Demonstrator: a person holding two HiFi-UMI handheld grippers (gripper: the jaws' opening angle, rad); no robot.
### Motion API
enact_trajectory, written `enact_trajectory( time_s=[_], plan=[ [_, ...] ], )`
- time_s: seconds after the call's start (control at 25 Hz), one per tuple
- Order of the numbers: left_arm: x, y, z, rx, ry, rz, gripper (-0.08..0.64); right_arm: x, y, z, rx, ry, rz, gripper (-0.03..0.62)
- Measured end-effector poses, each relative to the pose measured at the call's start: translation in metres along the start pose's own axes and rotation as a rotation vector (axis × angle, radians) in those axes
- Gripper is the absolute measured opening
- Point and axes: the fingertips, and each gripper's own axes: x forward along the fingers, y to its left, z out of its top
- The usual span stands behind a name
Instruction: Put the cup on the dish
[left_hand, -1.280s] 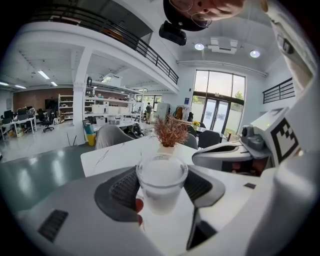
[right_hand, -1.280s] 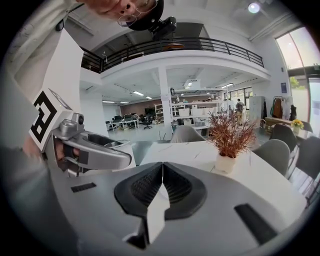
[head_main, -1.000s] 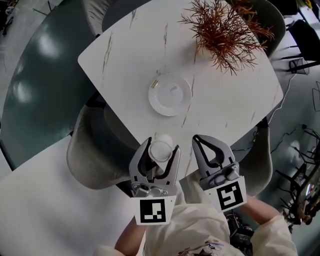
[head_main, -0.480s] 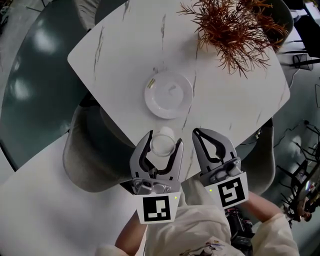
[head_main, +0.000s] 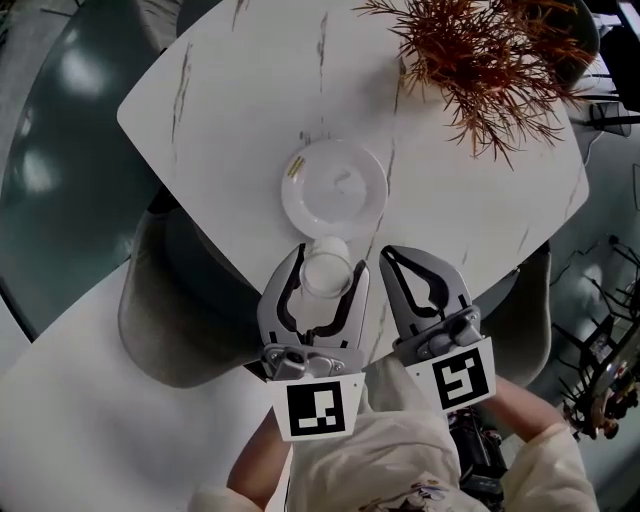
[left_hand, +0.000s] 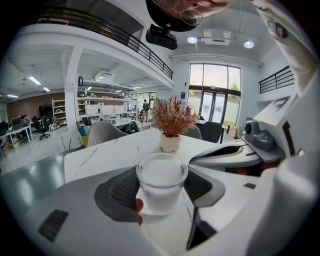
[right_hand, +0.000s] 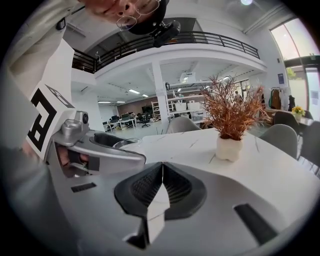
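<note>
Grip on the cup (head_main: 325, 276) is seen in both views: it is clamped upright between the ribbed pads of the left gripper (head_main: 327, 258), over the near edge of the table (head_main: 230, 110). It is placed just near of the dish (head_main: 335, 190) and is not yet on it. The right gripper (right_hand: 162, 181) is held alongside on the right with its jaws pressed together on nothing.

The cup is judged to be light and rigid but thin-walled, with a smooth, translucent, tapered wall that could slip or crack if squeezed hard. A moderate hold at mid-height, as is taken now, is judged best, so that the base is left free to be set down flat on the smooth white dish.

From the head view, the gap between cup and dish and the bare centre of the dish are given. A small yellowish mark on its far left rim is also shown, too small to be identified. Neither is shown in the left gripper view, where the pad contact low on the cup wall is made plain and the potted plant (left_hand: 171, 122) is seen far across the table. Whether the cup base is lifted off the table cannot be told from any view.
</note>
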Motion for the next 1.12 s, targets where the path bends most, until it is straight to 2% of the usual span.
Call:
enact_trajectory(
  time_s=[0.52, 1.12],
  plan=[
    [0.033, 0.010, -0.010, -0.010, 0.010, -0.009, 0.275, 0.030, -0.024, -0.013, 0.012, 0.012, -0.037, 0.006],
    [0.057, 0.022, -0.020, 0.010, -0.004, 0.000, 0.275, 0.048, -0.030, -0.028, 0.023, 0.034, -0.055, 0.006]
  ],
)
